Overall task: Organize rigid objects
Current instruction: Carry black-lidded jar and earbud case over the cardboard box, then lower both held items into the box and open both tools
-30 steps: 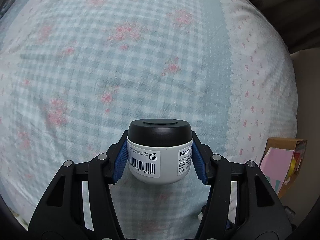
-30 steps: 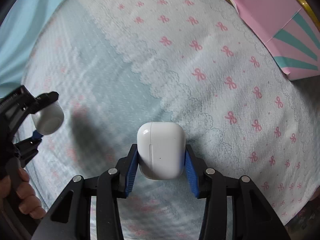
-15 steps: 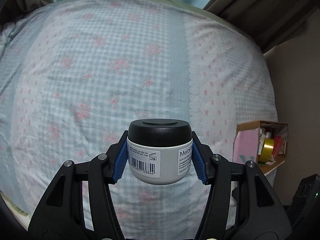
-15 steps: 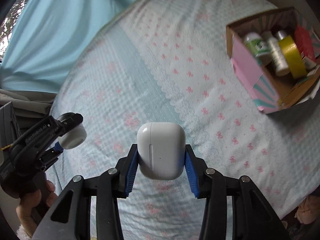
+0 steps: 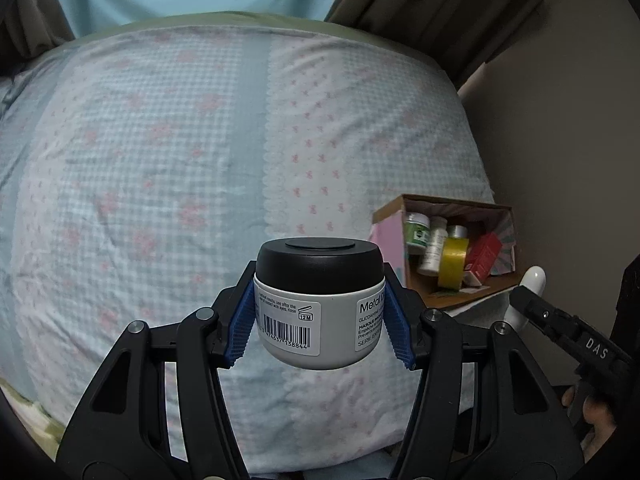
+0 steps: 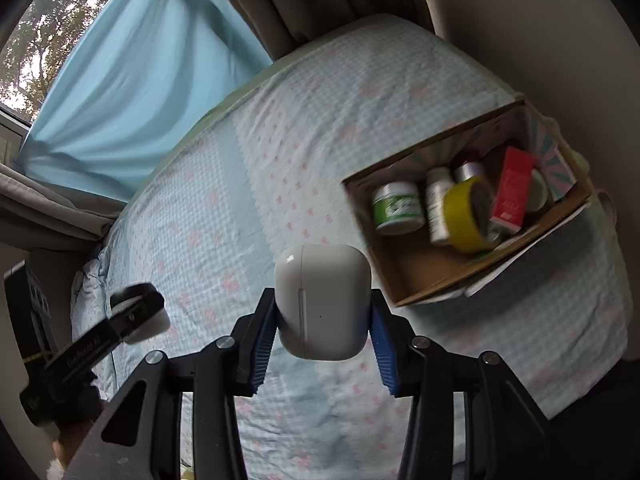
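My left gripper [image 5: 320, 320] is shut on a grey cosmetic jar [image 5: 320, 316] with a black lid, held high above the bed. My right gripper [image 6: 323, 332] is shut on a white earbud case [image 6: 322, 300], also in the air over the bed. A cardboard box [image 6: 404, 276] with pink and teal sides sits on the bed to the right, holding a green jar [image 6: 396, 208], a white bottle, a yellow tape roll [image 6: 468, 216] and a red carton [image 6: 512, 188]. The same box [image 5: 456, 298] shows right of the jar in the left wrist view.
The bed [image 5: 160, 160] wears a pale blue checked cover with pink flowers and bows. A light blue curtain [image 6: 140, 80] and brown drapes hang behind it. A wall [image 5: 560, 120] stands at the right. The other gripper [image 6: 100, 340] shows at the left in the right wrist view.
Both grippers have risen well above the bed, each with its object still held. The open box and the curtains have come into view, and the right gripper now shows in the left wrist view.
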Demonstrator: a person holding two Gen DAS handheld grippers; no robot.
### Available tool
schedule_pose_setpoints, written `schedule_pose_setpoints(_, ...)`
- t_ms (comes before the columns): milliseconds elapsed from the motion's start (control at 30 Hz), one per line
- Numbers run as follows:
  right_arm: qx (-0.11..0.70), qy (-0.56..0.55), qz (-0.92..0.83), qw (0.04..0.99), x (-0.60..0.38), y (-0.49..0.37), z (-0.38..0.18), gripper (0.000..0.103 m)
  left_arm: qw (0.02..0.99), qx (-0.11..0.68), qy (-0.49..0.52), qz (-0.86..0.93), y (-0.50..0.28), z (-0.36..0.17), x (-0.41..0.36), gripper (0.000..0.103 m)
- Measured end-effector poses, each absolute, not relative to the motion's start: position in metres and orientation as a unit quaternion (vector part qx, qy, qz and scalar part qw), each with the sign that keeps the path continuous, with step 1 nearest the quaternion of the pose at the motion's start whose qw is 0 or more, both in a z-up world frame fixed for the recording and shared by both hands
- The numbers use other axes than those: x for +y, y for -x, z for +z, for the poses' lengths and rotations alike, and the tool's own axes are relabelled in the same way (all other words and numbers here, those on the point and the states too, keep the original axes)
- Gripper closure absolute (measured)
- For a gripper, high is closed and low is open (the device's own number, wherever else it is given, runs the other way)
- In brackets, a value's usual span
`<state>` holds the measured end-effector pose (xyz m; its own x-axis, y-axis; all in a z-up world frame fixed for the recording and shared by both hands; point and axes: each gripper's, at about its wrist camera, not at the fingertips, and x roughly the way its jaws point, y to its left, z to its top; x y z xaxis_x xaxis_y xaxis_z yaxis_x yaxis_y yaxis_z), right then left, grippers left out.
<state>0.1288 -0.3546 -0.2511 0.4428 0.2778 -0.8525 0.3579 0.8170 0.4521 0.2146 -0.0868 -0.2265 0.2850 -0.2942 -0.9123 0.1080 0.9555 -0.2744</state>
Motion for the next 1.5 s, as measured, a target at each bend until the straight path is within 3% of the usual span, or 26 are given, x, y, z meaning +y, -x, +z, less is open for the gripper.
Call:
schedule_pose_setpoints(367, 0.537, -0.269, 0.019, 0.799, -0.475, -0.166, -0.272, 0.062, 0.791, 0.594, 0.052, -0.137, -0.2, -0.247, -0.228, 0.05)
schedule_pose_setpoints(700, 0.567, -0.202, 0.094, 0.793, -0.521, -0.224, -0.334, 0.062, 0.761, 0.638, -0.017, -0.119, -0.208, -0.323, -0.317, 0.05)
schedule_pose_setpoints(1000, 0.589, -0.179, 0.132, 0.777, -0.526, -0.246, -0.381, 0.062, 0.731, 0.666, -0.088, -0.121, -0.21, -0.381, -0.352, 0.05)
schedule_pose_setpoints(1467, 0.588, -0.063, 0.177, 0.787, -0.52, -0.255, -0.409, 0.062, 0.727, 0.657, -0.158, -0.122, -0.216, -0.417, -0.372, 0.049)
schedule_pose_setpoints(1500, 0.586, -0.061, 0.177, 0.788, -0.52, -0.255, -0.41, 0.062, 0.729, 0.655, -0.159, -0.123, -0.216, -0.417, -0.372, 0.042)
